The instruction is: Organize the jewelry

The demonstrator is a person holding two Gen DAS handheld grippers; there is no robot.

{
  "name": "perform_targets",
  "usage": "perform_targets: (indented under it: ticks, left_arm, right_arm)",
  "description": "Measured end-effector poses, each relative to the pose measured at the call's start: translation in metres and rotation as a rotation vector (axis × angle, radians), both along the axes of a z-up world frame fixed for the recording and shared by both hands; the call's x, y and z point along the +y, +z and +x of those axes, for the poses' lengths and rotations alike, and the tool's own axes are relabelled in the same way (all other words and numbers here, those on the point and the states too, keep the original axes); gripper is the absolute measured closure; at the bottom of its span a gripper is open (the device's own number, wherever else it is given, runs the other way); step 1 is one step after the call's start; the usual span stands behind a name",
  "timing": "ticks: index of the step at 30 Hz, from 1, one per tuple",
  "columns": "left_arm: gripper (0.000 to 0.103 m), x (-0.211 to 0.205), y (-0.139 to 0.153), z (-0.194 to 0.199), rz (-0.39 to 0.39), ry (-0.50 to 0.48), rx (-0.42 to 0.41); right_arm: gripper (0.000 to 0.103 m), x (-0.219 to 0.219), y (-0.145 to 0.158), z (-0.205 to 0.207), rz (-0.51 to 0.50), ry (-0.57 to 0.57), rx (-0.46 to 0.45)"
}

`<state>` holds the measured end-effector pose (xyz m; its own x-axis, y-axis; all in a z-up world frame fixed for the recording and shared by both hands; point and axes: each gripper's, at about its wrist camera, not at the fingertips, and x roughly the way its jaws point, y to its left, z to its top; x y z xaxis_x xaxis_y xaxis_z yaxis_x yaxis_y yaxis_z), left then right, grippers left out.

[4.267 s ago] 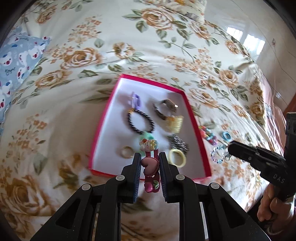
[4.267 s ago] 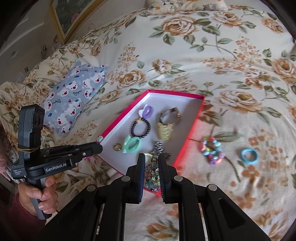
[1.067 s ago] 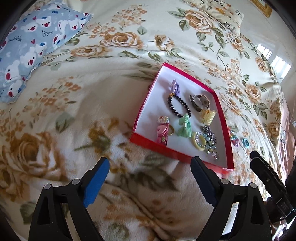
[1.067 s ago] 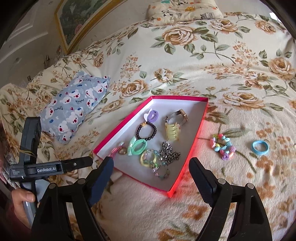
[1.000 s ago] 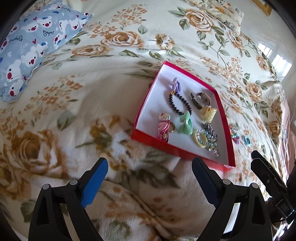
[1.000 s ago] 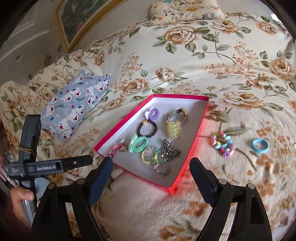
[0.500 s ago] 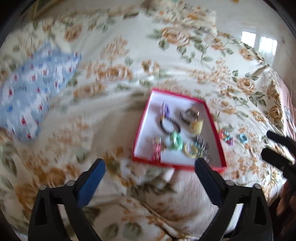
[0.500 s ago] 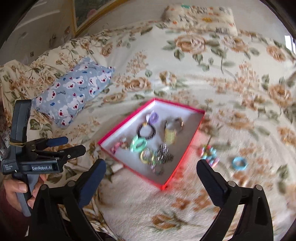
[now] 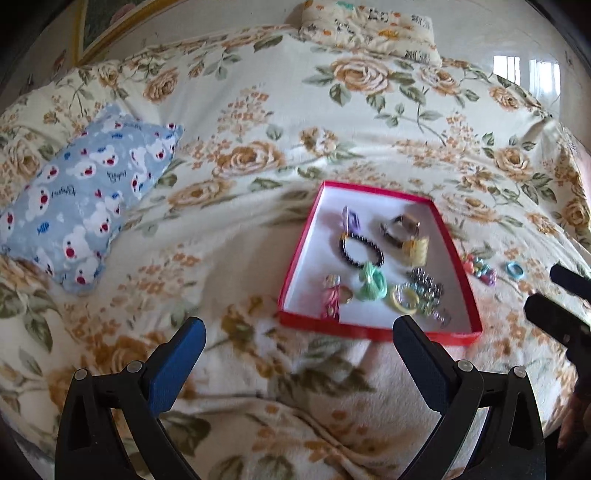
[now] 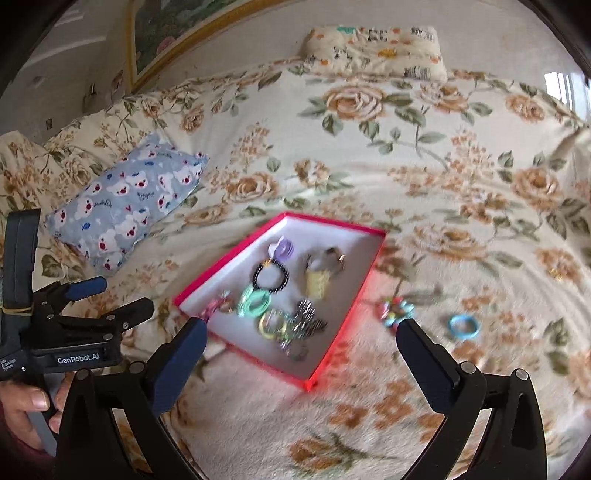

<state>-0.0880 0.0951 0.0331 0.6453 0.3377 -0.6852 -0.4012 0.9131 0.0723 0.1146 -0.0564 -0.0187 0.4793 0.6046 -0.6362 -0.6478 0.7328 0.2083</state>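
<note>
A red box with a white floor lies on the floral bed and holds several pieces: a black bead bracelet, a green hair tie, a pink clip, a yellow claw clip. A colourful bead bracelet and a blue ring lie on the blanket right of the box. My left gripper is open and empty, held back from the box. My right gripper is open and empty, also back from the box.
A blue bear-print pillow lies left of the box. A floral pillow sits at the head of the bed under a framed picture. The left gripper shows at the left edge of the right wrist view.
Both grippers, once shut on a pink clip and a bead bracelet over the box, are open and empty. Both pieces lie in the box. Both grippers have pulled back and up.
</note>
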Motion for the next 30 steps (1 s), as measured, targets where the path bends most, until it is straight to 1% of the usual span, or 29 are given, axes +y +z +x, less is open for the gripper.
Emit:
perform_targets:
  ticks: [2,10,15,18,23,30]
  left_arm:
    - [0.001,0.006,-0.001,0.010,-0.007,0.006,0.016]
    - [0.001,0.013,-0.008,0.017,-0.022,0.014,0.038]
    - [0.001,0.010,-0.010,0.016,-0.008,0.014,0.055]
    - [0.001,0.008,-0.009,0.015,0.001,0.013,0.051]
    - [0.001,0.008,-0.008,0.013,-0.002,0.014,0.042]
    - [0.001,0.007,-0.007,0.011,0.005,0.016,0.034]
  right_arm:
    - [0.000,0.001,-0.007,-0.002,-0.010,0.001,0.006]
    - [0.000,0.006,-0.025,-0.007,-0.045,-0.002,0.032]
    - [0.000,0.006,-0.027,-0.008,-0.041,-0.014,0.029]
    - [0.000,0.007,-0.026,-0.010,-0.040,-0.016,0.020]
    - [0.000,0.005,-0.026,-0.009,-0.033,-0.027,0.035]
    - [0.000,0.005,-0.022,-0.010,-0.028,-0.032,0.017]
